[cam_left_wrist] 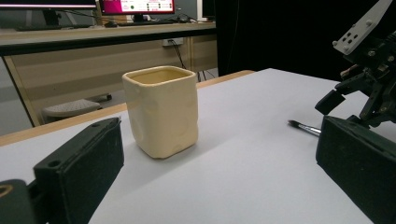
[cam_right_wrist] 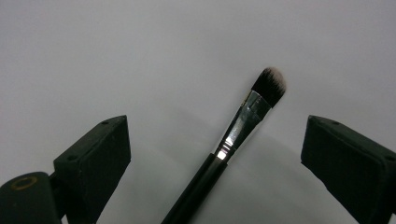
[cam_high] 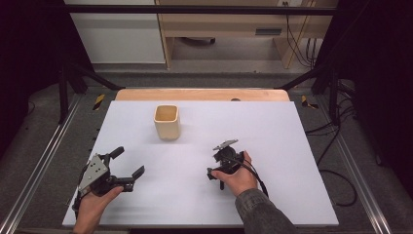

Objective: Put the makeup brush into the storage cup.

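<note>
A cream square-sided cup (cam_high: 167,122) stands upright and empty at the far middle of the white tabletop (cam_high: 282,126). My left gripper (cam_high: 129,162) rests at the near left, open, with nothing between its jaws. In the left gripper view it (cam_left_wrist: 219,140) faces the cup (cam_left_wrist: 161,112) from a short way off. My right gripper (cam_high: 219,168) is held over the near middle, pointing down. Its jaws (cam_right_wrist: 215,130) stand wide apart on either side of a black-handled makeup brush (cam_right_wrist: 243,121) lying flat on the table, and neither pad touches it. The brush tip (cam_left_wrist: 306,127) also shows in the left gripper view.
A wooden strip (cam_high: 202,94) runs along the table's far edge. Black frame posts (cam_high: 63,87) and cables (cam_high: 336,141) flank the table on the floor. A desk with monitors (cam_left_wrist: 135,7) stands beyond.
</note>
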